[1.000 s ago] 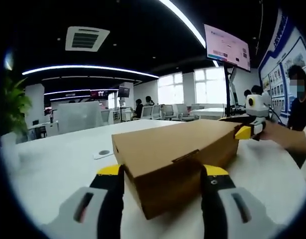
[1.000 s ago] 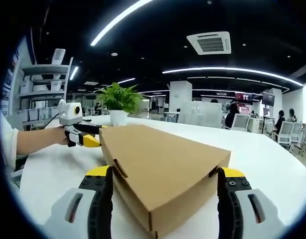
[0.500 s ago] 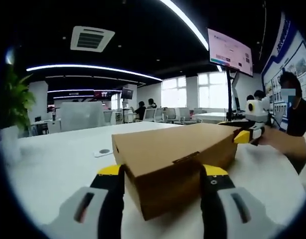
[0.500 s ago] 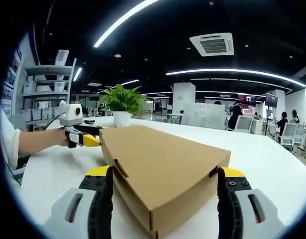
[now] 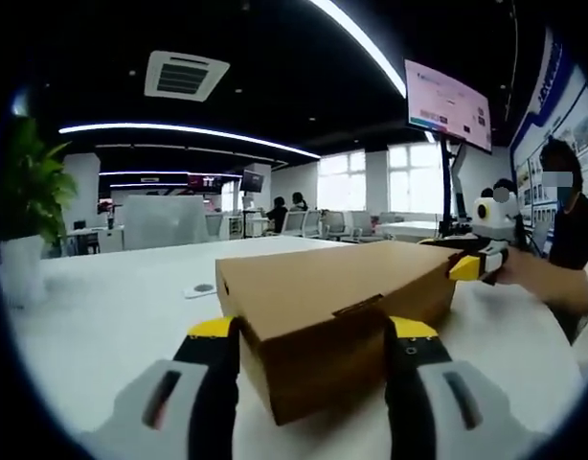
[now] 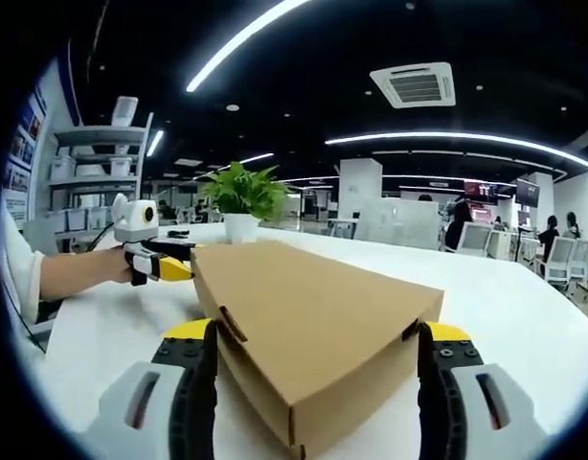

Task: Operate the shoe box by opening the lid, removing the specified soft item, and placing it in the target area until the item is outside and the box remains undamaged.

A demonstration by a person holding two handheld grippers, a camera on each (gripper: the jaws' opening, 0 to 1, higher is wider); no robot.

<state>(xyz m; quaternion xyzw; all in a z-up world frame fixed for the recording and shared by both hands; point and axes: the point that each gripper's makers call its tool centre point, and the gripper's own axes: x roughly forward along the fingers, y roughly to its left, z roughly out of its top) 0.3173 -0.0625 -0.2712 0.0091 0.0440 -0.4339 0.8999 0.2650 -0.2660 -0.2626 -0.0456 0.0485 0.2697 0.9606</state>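
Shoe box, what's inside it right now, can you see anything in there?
No. The shoe box sits on the white table with its lid closed, so the cardboard hides whatever is inside. The left gripper and right gripper each straddle an end of it.

Open office with a white table [image 5: 112, 297], potted plant [image 6: 241, 196], dark ceiling, strip lights [image 6: 447, 137], wall screen [image 5: 447, 96].

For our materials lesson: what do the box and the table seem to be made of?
Box: plain brown cardboard, matte, judging by its cut edges and folded tab slots; lid shut. Table: smooth white top with a faint sheen, probably laminate, though the look leaves that open.
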